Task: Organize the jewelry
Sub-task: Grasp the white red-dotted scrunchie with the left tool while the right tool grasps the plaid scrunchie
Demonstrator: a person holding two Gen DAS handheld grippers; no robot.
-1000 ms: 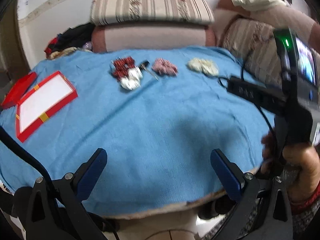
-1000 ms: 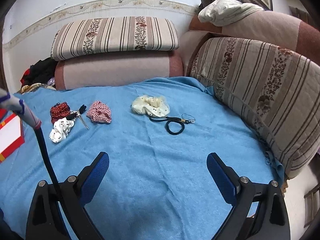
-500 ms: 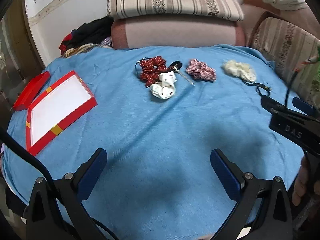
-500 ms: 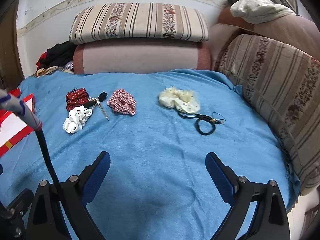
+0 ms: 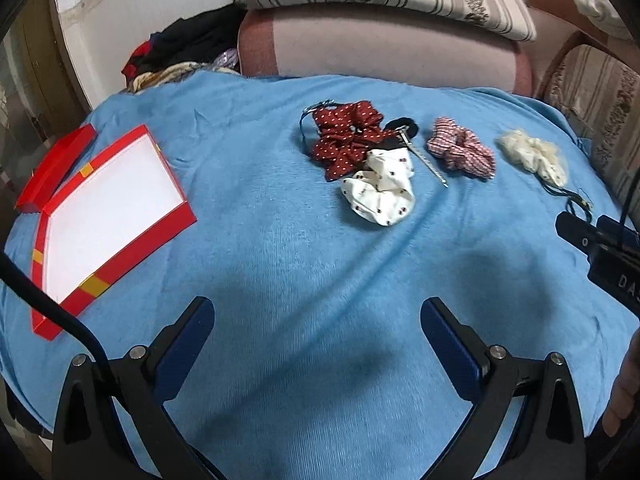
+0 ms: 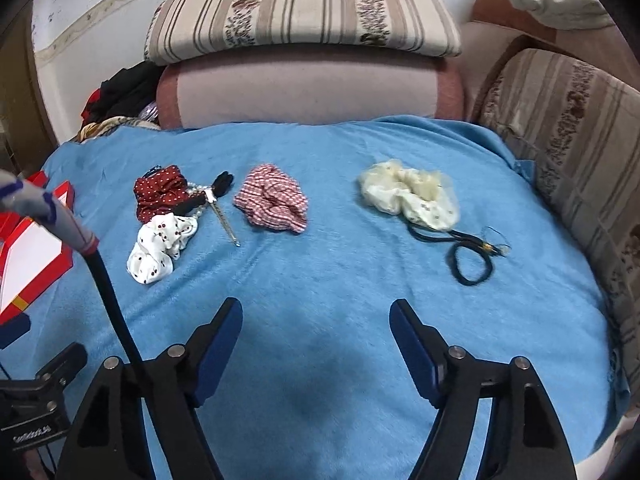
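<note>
Lying on the blue blanket (image 5: 280,280): red dotted scrunchie (image 5: 344,140) touching white printed scrunchie (image 5: 380,192), hair clip (image 5: 420,152) just beside them, checked scrunchie (image 5: 460,148), cream scrunchie (image 6: 408,192), black cord (image 6: 472,264). Open red box (image 5: 104,208) sits well apart, at left. Left claw (image 5: 316,328) and right claw (image 6: 316,328) both spread, pinching nothing.

A lived-in home sitting room: a blue blanket (image 6: 320,280) is spread wide, and behind it striped floral cushions (image 6: 304,12) are stacked against a white wall with a patterned border; left of those cushions lies a heap of clothes (image 6: 120,96), right of them an upholstered sofa back (image 6: 568,120)
</note>
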